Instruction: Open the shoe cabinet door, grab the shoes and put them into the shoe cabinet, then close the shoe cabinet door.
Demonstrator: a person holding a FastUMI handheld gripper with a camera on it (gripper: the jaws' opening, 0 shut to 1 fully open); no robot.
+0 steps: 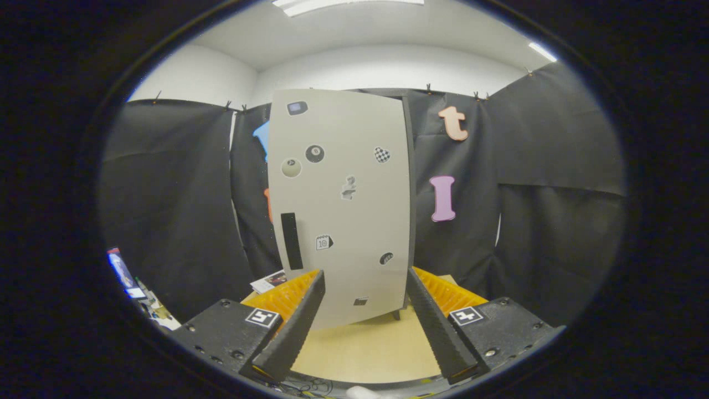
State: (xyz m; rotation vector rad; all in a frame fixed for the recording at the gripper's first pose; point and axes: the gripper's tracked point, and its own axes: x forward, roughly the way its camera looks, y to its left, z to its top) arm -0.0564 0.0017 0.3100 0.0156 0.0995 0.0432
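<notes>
On the far edge of the surface point(365, 343), dead ahead of my tool point(365, 288), stands one shoe cabinet point(343, 205). It is upright, long axis vertical, with its pale door point(354, 221) facing me. The door looks closed flat against the body; a thin dark side panel shows along its right edge, so the cabinet is turned slightly to my left. One dark vertical strip point(291, 240) sits low on the door's left side, long axis also vertical; I can't tell if it's a handle or a recess. I count eight small stickers point(314, 153) scattered over the door. One short dark leg point(396, 315) shows under the cabinet's lower right corner.

My tool is spread wide and holds nothing. Both fingers point(296, 324) point forward at the cabinet's lower part, one to each side of the door's bottom half. The tips overlap the door in view, but I can't tell whether they touch it or sit short of it.

The light wood surface is bare between the fingers. Some printed papers point(268, 281) lie at the surface's far left, just beside the cabinet's base. Black cloth wall point(177, 194) hangs behind and to both sides.
</notes>
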